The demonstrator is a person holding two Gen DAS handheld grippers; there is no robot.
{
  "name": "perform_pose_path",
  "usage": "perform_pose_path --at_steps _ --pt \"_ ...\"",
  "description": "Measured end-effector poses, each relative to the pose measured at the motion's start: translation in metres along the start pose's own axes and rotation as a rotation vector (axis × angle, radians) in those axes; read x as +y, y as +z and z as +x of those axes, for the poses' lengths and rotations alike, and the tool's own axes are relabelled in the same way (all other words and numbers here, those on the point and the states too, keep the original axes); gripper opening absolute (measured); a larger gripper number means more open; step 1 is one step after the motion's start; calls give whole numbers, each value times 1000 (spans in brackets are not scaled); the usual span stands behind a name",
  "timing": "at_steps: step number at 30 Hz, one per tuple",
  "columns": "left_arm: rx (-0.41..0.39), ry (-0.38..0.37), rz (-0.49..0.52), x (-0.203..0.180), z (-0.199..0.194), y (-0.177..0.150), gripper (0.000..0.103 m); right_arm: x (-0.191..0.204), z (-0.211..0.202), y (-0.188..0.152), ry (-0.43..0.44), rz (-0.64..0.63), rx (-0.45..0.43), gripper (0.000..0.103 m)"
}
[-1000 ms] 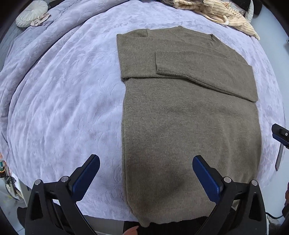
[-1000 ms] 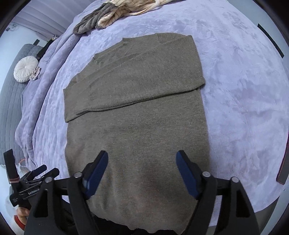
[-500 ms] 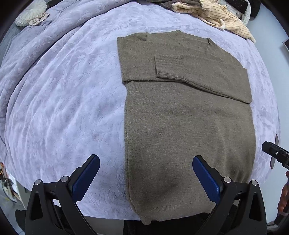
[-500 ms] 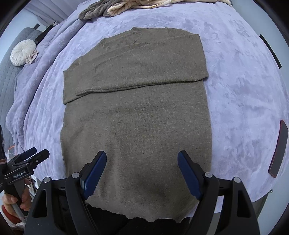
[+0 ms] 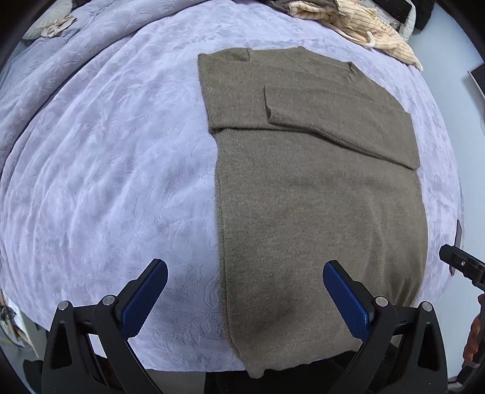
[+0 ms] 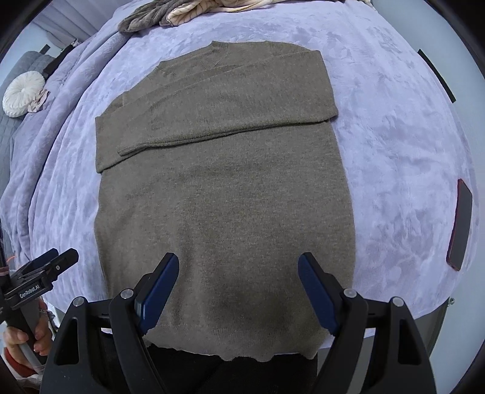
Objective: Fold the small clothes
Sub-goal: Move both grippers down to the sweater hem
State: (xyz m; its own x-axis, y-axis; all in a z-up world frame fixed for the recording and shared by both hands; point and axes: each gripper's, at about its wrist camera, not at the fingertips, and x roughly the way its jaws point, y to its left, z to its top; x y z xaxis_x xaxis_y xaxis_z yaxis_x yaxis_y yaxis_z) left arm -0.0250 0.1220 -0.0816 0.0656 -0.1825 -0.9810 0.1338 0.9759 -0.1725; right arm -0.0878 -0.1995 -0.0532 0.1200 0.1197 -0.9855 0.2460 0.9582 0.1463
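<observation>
An olive-brown knit sweater [image 5: 315, 212] [image 6: 224, 194] lies flat on a lilac bedspread [image 5: 106, 181] [image 6: 394, 136], both sleeves folded across its chest. My left gripper [image 5: 245, 272] hovers open above the sweater's lower left edge, one blue pad over the bedspread and one over the knit. My right gripper [image 6: 238, 268] is open above the sweater's hem, with nothing between its pads. The hem hangs slightly over the bed's near edge. The other gripper's tip shows at each view's side, and a hand [image 6: 18, 339] holds the left one's handle.
A pile of cream striped and grey clothes [image 5: 357, 21] [image 6: 182, 12] lies at the far end of the bed. A round white cushion [image 6: 22, 94] sits at the far left. A dark red phone [image 6: 460, 224] rests near the bed's right edge.
Both grippers drifted so the sweater sits more centred and fuller in each view, its hem closer to the pads. Both stayed open; the sweater has not moved.
</observation>
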Motion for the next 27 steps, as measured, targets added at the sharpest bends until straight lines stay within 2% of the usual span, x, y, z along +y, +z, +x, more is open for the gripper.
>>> perform_pose_path --at_steps 7,11,15,20,23,27 --pt "55 11 64 16 14 -18 103 -3 7 -34 -1 82 22 83" --pt "37 0 58 25 7 -27 103 -13 12 -42 34 130 40 83" --pt "44 -17 27 29 8 -41 103 -22 12 -43 61 124 40 83" --pt "78 -16 -18 16 20 -70 103 -47 14 -59 74 85 55 83" --pt "101 -25 -31 2 30 -91 103 -72 17 -75 88 99 72 83" --pt "132 4 -39 -14 51 -117 103 -105 34 -97 111 133 124 83"
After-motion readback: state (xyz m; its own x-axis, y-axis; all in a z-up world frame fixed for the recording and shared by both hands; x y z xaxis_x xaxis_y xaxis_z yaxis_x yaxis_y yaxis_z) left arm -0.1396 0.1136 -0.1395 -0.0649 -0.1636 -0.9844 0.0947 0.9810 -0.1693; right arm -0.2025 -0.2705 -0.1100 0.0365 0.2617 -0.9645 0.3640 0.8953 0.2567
